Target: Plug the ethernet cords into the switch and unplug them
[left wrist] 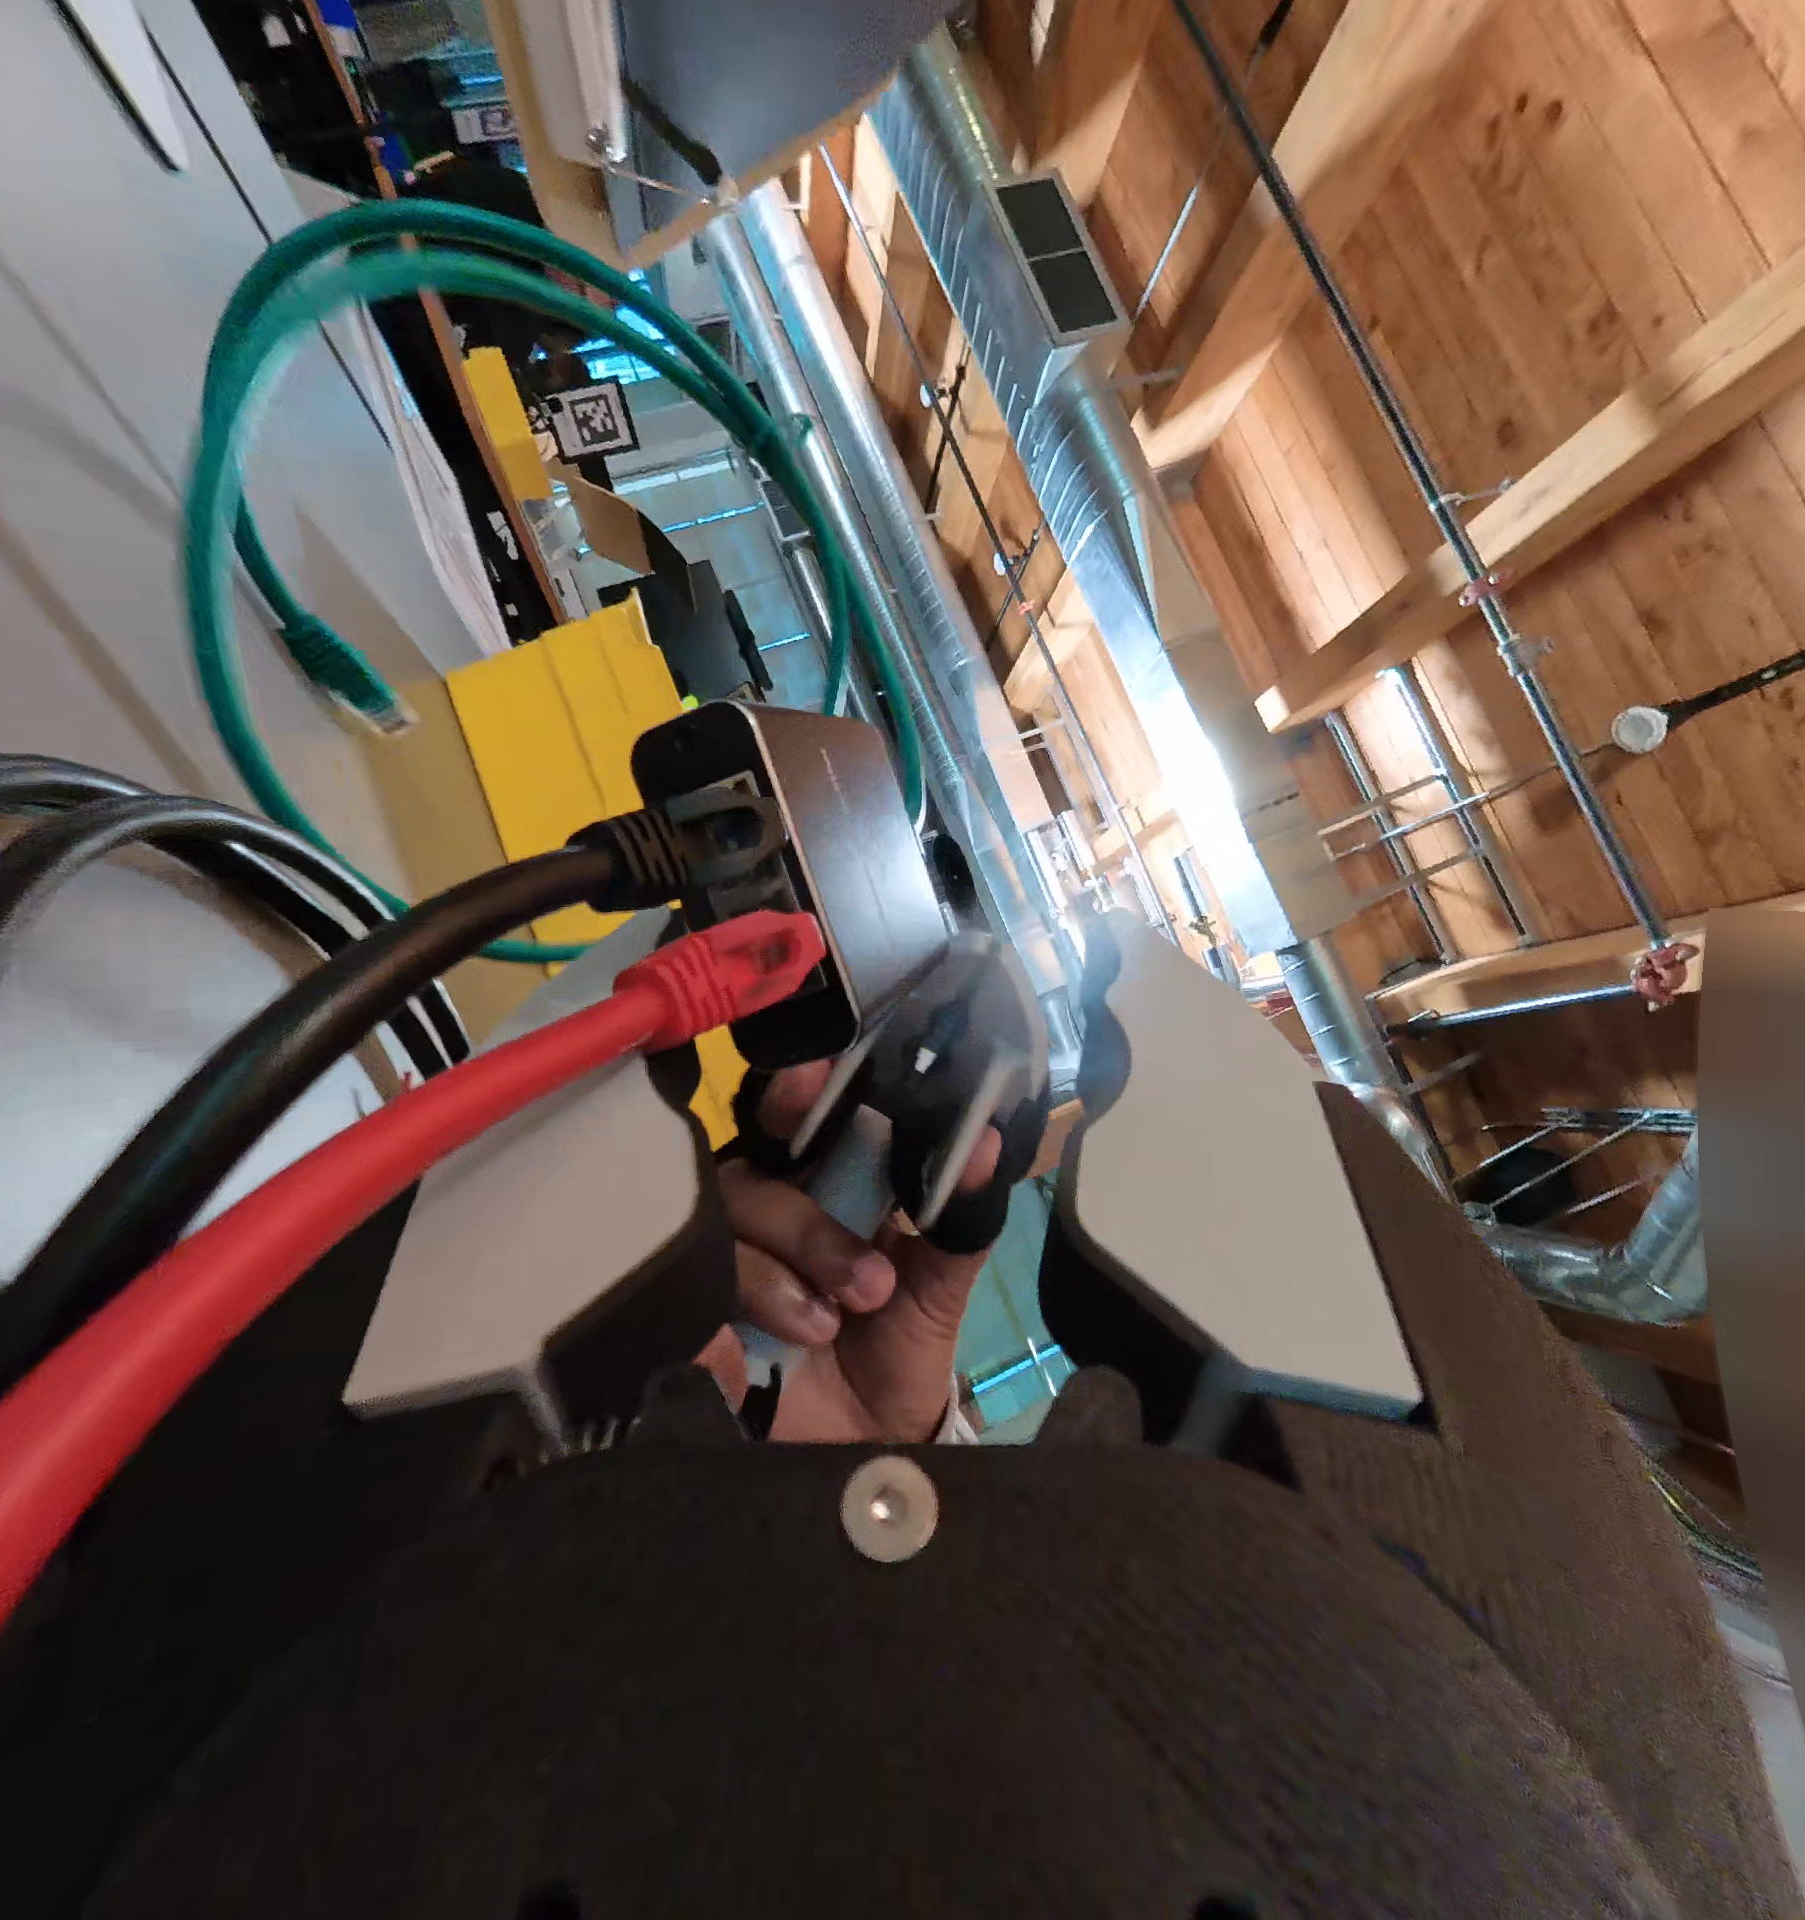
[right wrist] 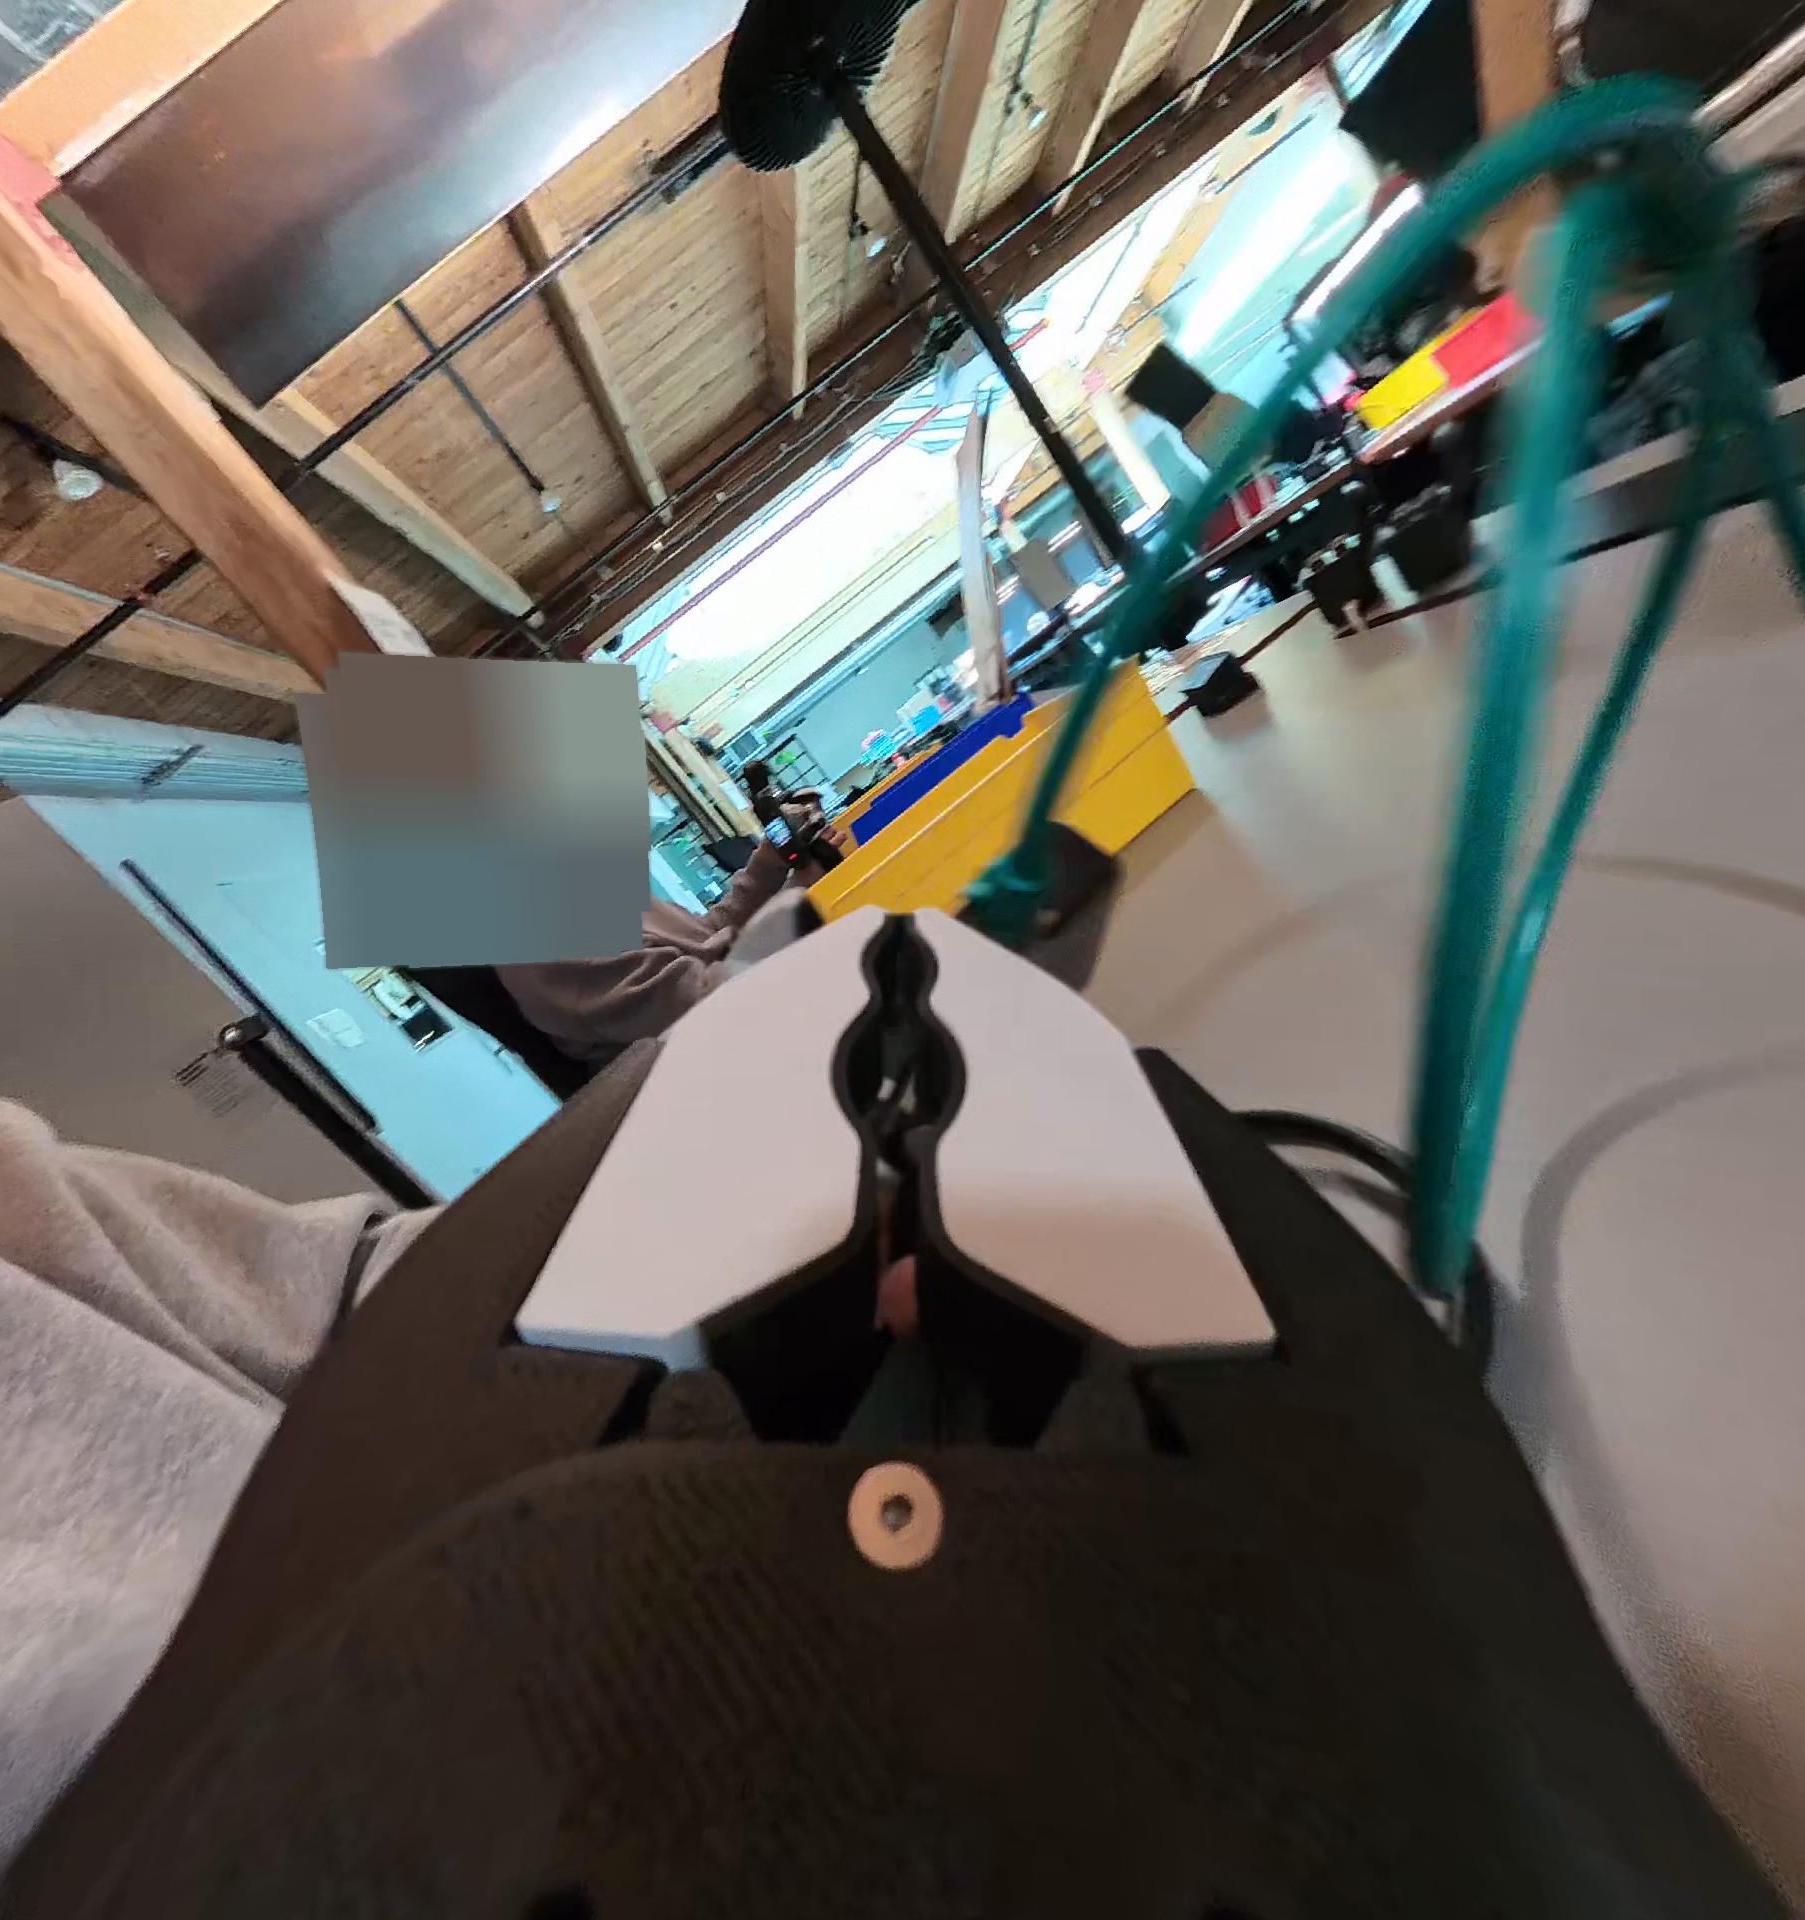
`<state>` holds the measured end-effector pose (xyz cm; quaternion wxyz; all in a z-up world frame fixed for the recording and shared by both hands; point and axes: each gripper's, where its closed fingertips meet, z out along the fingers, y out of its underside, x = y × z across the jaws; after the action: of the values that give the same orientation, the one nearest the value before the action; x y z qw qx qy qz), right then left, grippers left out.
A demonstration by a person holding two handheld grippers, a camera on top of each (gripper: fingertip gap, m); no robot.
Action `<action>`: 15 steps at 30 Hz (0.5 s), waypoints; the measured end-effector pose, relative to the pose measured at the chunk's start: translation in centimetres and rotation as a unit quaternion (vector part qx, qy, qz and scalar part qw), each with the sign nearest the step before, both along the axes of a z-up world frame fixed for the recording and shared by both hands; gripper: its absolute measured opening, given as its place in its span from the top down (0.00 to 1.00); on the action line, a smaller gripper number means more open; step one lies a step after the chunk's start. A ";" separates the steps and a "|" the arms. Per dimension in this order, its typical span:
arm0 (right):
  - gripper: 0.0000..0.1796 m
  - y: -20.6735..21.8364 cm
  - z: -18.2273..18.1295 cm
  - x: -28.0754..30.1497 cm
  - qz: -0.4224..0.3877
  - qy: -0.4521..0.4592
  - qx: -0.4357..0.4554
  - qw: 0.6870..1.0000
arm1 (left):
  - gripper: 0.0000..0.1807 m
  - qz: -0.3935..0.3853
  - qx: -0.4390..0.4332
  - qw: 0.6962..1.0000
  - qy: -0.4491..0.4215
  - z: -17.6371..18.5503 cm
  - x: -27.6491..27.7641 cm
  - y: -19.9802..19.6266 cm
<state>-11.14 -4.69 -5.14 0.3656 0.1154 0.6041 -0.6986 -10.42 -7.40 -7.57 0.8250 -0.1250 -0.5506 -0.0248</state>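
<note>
In the left wrist view a dark metal switch (left wrist: pixel 836 831) hangs in the air between my left gripper's (left wrist: pixel 887 956) wide-open fingers. A black cord (left wrist: pixel 358 966) and a red cord (left wrist: pixel 358 1143) are plugged into its face. A green cord (left wrist: pixel 254 436) loops behind it, with one plug (left wrist: pixel 342 675) hanging free. My right gripper (left wrist: pixel 919 1101), held in a person's hand (left wrist: pixel 856 1309), clamps the switch's near end. In the right wrist view my right gripper (right wrist: pixel 896 925) is shut. The switch (right wrist: pixel 1080 904) shows just past its tips, with the green cord (right wrist: pixel 1500 727) plugged in there.
Both cameras tilt up at a wooden ceiling with metal ducts (left wrist: pixel 1064 457). A white table (right wrist: pixel 1449 987) lies below, with yellow bins (right wrist: pixel 1106 779) (left wrist: pixel 565 748) behind. A person in a grey sleeve (right wrist: pixel 586 997) sits at the left. A black pole lamp (right wrist: pixel 981 312) rises behind.
</note>
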 end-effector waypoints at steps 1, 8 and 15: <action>1.00 -0.2 -0.1 0.7 0.013 0.011 0.005 1.000 | 0.65 -0.003 0.003 1.000 -0.001 -0.2 0.0 -0.3; 1.00 -1.1 -1.4 4.0 0.041 0.141 0.046 0.988 | 0.80 -0.034 -0.042 0.998 -0.010 -1.2 -0.1 -0.2; 0.96 -0.3 -0.1 1.8 0.002 0.093 0.018 0.995 | 0.80 -0.015 -0.160 0.987 -0.017 -0.5 0.0 -1.8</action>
<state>-9.32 -5.00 -5.25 0.3069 0.0551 0.6483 -0.6946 -10.37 -9.25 -8.07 0.7843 -0.2630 -0.5598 0.0486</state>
